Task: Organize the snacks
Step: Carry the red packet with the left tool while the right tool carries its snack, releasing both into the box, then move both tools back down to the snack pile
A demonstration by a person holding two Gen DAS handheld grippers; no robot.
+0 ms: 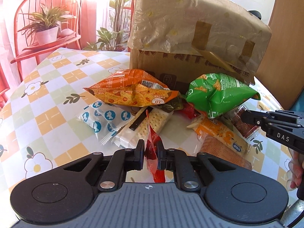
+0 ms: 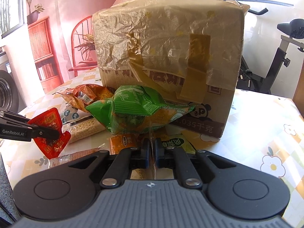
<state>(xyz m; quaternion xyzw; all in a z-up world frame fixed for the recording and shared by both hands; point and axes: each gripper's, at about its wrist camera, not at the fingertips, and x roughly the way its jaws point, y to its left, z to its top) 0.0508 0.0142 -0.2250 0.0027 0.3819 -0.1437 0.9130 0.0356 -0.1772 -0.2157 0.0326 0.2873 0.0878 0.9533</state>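
Where the snacks lie heaped on the tabletop [image 1: 47,98] before the cardboard box [image 2: 167,57], a small red sachet [image 1: 152,152] stands edge-on between the pads of the left tongs [image 1: 151,148], pinched tight and raised a little off the pile. In the right wrist view that same sachet shows at nine o'clock, flat-faced, with the black fingertips clamped across its lower half. The right tongs [image 2: 151,146] are drawn narrow on the clear sealed edge of the green chip bag [image 2: 136,112], which sits at twelve o'clock from them, its bulk resting atop the other packets. At ten o'clock from the green bag lies the orange chip bag [image 1: 129,91], close against the box. Beneath them sprawl a blue-and-white wrapped snack [image 1: 102,119], a cracker pack [image 1: 152,121] and an orange biscuit pack [image 1: 218,133]. The box wears crinkled plastic and brown tape. Beyond the checked, flowered cloth stands a red chair [image 1: 47,19] bearing a potted plant [image 1: 45,24].
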